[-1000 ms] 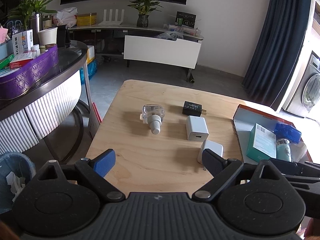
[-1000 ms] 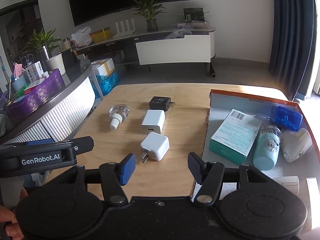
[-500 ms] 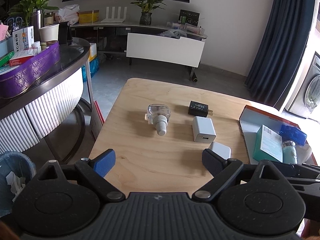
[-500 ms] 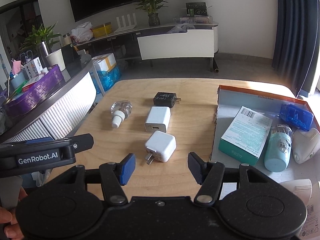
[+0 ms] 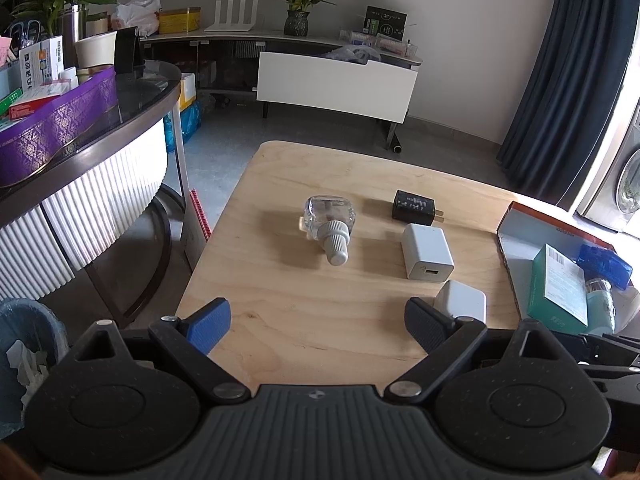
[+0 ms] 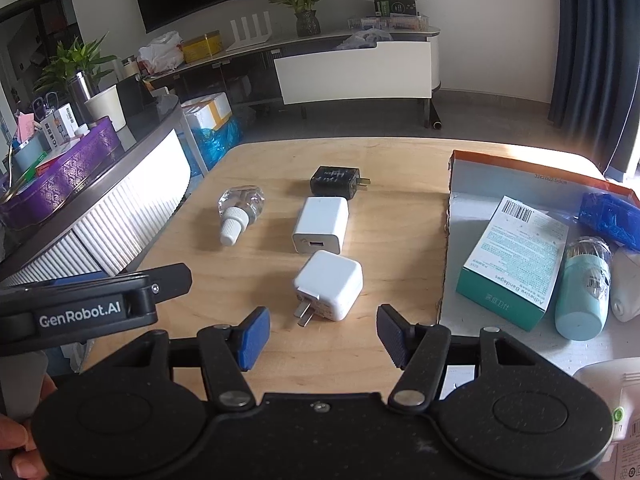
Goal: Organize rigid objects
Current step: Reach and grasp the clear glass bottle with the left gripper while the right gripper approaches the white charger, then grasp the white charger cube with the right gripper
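Observation:
On the wooden table (image 5: pixel 288 304) lie a clear bottle with a grey cap (image 5: pixel 330 222) (image 6: pixel 239 212), a black charger (image 5: pixel 414 207) (image 6: pixel 336 181), a white USB charger (image 5: pixel 427 252) (image 6: pixel 321 225) and a white plug cube (image 5: pixel 462 303) (image 6: pixel 329 285). My left gripper (image 5: pixel 316 326) stands wide open above the table's near edge, nothing between its fingers. My right gripper (image 6: pixel 320 336) is open too, just short of the white plug cube, whose prongs point toward it.
An orange-rimmed box lid (image 6: pixel 456 184) at the right holds a teal bandage box (image 6: pixel 516 254), a pale blue bottle (image 6: pixel 586 288), a blue packet (image 6: pixel 610 216) and white items. A curved counter with a purple tray (image 5: pixel 60 124) stands left. A bin (image 5: pixel 20 344) sits below.
Both grippers have crept forward and down toward the table; the objects look larger and nearer. The white plug cube now lies just ahead of the right fingertips. Nothing on the table moved.

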The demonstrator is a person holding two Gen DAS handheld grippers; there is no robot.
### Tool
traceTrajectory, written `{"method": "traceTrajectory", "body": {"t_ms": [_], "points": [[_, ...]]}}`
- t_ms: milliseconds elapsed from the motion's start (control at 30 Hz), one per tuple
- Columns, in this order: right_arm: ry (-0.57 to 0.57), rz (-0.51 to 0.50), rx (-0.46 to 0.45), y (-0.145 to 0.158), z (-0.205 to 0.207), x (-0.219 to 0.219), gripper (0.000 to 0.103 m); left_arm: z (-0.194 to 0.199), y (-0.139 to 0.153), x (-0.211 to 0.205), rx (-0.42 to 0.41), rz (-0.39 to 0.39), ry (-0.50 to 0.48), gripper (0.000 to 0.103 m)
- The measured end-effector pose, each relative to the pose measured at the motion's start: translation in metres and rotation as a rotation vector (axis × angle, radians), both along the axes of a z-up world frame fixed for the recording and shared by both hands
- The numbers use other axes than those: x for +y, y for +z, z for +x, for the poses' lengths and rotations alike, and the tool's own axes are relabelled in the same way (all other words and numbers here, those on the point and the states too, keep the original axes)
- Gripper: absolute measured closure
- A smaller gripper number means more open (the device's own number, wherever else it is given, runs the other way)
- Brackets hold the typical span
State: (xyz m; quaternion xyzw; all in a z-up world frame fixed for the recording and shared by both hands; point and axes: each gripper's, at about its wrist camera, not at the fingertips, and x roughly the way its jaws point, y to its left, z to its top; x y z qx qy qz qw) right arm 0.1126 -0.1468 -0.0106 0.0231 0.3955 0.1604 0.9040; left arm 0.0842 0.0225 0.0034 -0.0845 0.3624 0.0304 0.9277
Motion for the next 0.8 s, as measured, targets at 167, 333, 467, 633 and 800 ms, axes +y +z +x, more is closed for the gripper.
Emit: {"method": "traceTrajectory", "body": {"t_ms": [167,333,467,633,800], "points": [[-0.006,0.005,0.003,-0.004,0.003,-0.003,0.03,0.026,-0.007,0.006,0.006,0.006,0.005,0.007],[-0.017,0.015,-0.008,-0.003,0.005,-0.007,0.03,0.058,-0.014,0.006,-0.001,0.034,0.02,0.004],[-0.023,0.009,-0.012,-0.004,0.007,-0.009,0.029,0.086,-0.023,0.001,-0.016,0.057,0.005,0.004],[-0.031,0.01,-0.013,-0.006,0.012,-0.01,0.029,0.108,-0.035,-0.002,-0.01,0.083,-0.002,0.005],[-0.036,0.022,-0.011,-0.01,0.018,-0.008,0.029,0.108,-0.043,0.0,-0.049,0.066,-0.029,0.023]]}}
